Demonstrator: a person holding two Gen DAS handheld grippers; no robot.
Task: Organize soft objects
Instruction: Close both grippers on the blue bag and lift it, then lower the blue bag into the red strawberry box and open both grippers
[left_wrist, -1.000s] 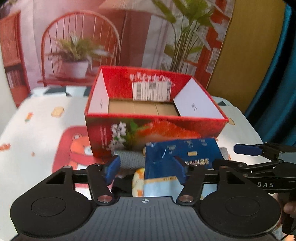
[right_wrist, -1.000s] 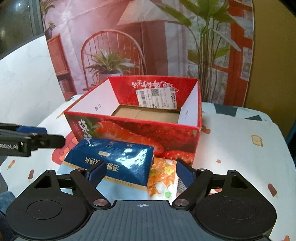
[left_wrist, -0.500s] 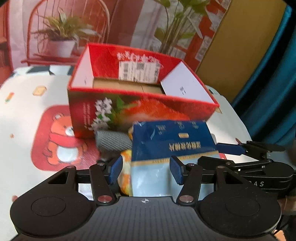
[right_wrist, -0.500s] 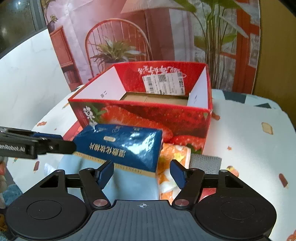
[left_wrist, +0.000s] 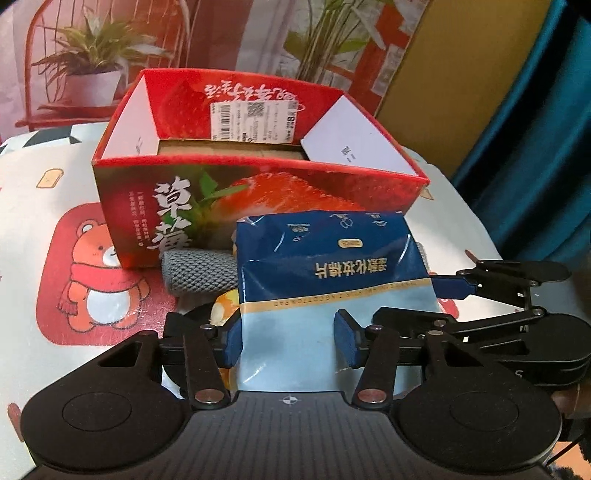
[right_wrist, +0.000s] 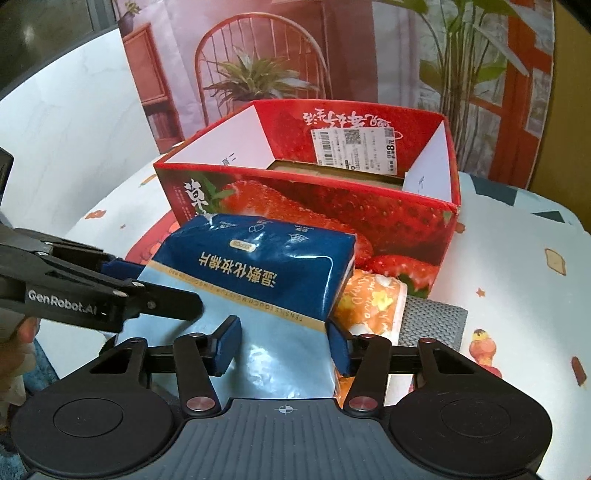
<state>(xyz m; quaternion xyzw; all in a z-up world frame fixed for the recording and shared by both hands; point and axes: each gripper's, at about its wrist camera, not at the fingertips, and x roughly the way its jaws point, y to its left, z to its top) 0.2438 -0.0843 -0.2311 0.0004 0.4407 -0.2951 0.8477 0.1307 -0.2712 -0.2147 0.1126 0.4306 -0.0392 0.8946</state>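
The left gripper is closing its jaws around the near left corner of the blue cotton-pad pack, with the pack's pale lower end lying between the blue pads; whether those pads are already pressing on the wrapper I cannot tell. The right gripper is closing on the same pack from the near right side, its right pad sitting at the pack's right edge and its left pad resting over the pale face, and here too firm contact is not clear.

The pack is lying on top of a small heap on the printed tablecloth, just in front of the near wall of the red strawberry box. Under it an orange patterned packet and a grey knitted cloth are peeking out, the cloth reaching toward the box. The box is standing open, and what shows of its cardboard floor is bare.

The step in hand looks like a two-handed pickup of the pack. Next, I judge, both grips need to settle evenly on the slippery wrapper, then lift together, clear the near wall of the box and lower the pack inside without dragging the packet or cloth along.
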